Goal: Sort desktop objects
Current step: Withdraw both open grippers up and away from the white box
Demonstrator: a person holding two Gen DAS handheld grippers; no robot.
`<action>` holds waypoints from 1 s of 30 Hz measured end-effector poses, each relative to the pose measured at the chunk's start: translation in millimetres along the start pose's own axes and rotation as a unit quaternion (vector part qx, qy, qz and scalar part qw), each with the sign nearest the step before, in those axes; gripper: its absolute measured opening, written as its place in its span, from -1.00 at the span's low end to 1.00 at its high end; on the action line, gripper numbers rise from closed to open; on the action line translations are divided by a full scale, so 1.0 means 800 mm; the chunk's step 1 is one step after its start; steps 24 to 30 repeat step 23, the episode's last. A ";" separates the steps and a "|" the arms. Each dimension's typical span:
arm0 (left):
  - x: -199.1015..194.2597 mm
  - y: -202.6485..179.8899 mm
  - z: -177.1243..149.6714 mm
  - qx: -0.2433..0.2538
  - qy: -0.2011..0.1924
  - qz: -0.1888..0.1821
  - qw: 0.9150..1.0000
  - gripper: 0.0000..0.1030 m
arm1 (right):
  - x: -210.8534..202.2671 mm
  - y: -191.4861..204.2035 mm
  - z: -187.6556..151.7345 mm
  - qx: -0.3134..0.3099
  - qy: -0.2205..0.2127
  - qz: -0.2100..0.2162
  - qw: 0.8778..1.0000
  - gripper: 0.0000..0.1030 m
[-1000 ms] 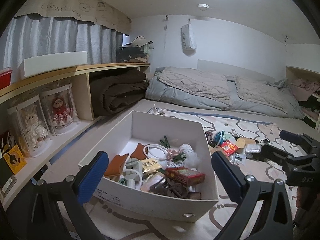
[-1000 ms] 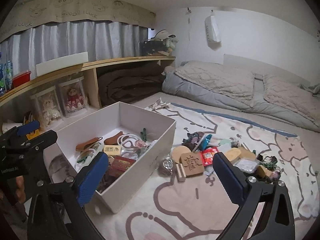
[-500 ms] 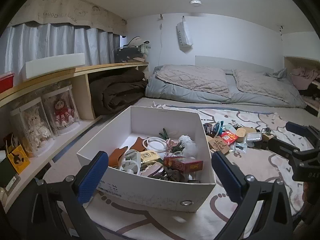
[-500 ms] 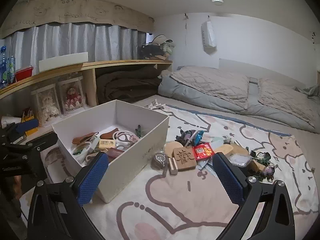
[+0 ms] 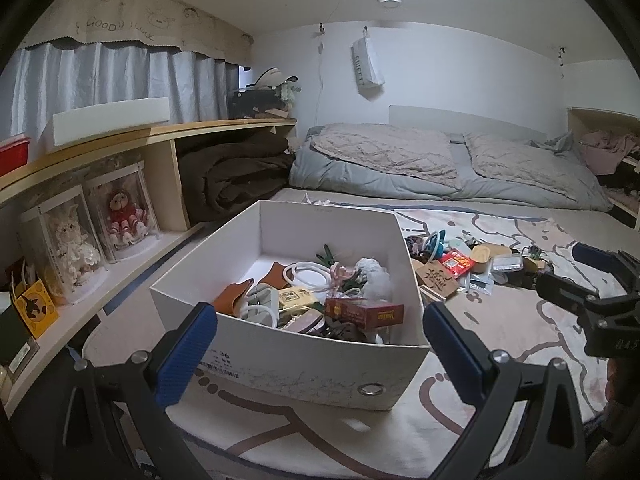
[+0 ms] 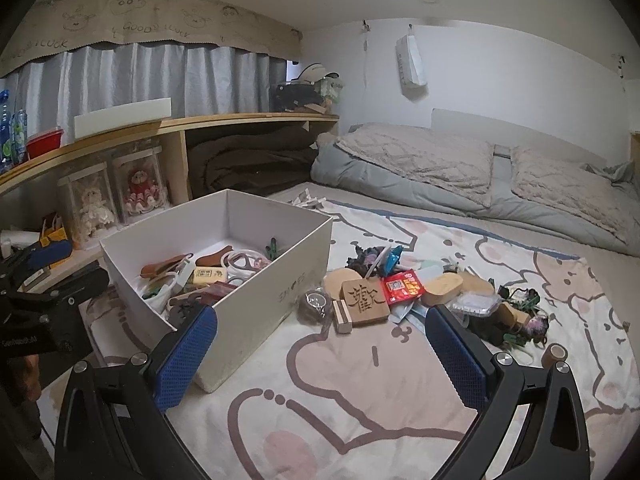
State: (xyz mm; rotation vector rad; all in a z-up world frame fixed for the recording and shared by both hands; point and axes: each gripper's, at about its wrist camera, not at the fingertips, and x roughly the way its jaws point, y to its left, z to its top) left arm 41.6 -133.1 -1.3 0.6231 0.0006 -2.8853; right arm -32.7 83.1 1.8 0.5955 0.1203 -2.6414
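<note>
Desktop objects (image 6: 404,292) heaped on the patterned blanket (image 6: 360,392) ahead of the right tool (image 6: 320,360), spread wide and empty. Left tool (image 5: 320,356) likewise gaping, holding nothing, over the near wall of the white box (image 5: 288,356), half-filled with sorted items.

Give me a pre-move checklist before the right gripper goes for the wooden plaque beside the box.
1. Right gripper open and empty: ok, fingers wide apart, nothing between them.
2. Left gripper open and empty: ok.
3. Plaque reachable: ok, it lies on top at the pile's near edge, carved face up.
4. Plaque free of neighbours: not ok, the red packet and a small wooden block touch it.
5. Room in the box: ok, its far end looks bare.
6. Path to the box clear: cannot tell, the left gripper sits near the box's other side.
</note>
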 end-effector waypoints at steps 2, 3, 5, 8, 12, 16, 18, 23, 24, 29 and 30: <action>0.001 0.001 0.000 -0.001 0.001 0.001 1.000 1.00 | 0.002 0.001 -0.001 -0.002 0.003 -0.001 1.000 1.00; 0.001 0.001 0.000 -0.002 0.000 0.002 1.000 1.00 | 0.002 0.002 -0.002 -0.003 0.004 -0.001 1.000 1.00; 0.001 0.001 -0.001 -0.002 0.000 0.001 1.000 1.00 | 0.002 0.002 -0.002 -0.003 0.005 -0.001 1.000 1.00; 0.001 0.001 -0.001 -0.002 0.001 0.001 1.000 1.00 | 0.002 0.001 -0.002 -0.003 0.006 -0.001 1.000 1.00; 0.002 0.000 -0.001 -0.003 0.003 0.002 1.000 1.00 | 0.002 0.000 -0.002 0.001 0.004 -0.001 1.000 1.00; 0.003 -0.001 -0.001 -0.004 0.003 0.001 1.000 1.00 | 0.004 -0.001 -0.004 0.001 0.006 -0.001 1.000 1.00; 0.003 0.000 -0.001 -0.005 0.002 0.002 1.000 1.00 | 0.004 0.000 -0.005 0.000 0.008 -0.001 1.000 1.00; 0.004 -0.001 -0.002 -0.007 0.002 -0.001 1.000 1.00 | 0.006 -0.001 -0.007 0.003 0.013 -0.003 1.000 1.00; 0.004 -0.001 -0.002 -0.007 0.002 -0.001 1.000 1.00 | 0.006 -0.001 -0.007 0.003 0.013 -0.003 1.000 1.00; 0.004 -0.001 -0.002 -0.007 0.002 -0.001 1.000 1.00 | 0.006 -0.001 -0.007 0.003 0.013 -0.003 1.000 1.00; 0.004 -0.001 -0.002 -0.007 0.002 -0.001 1.000 1.00 | 0.006 -0.001 -0.007 0.003 0.013 -0.003 1.000 1.00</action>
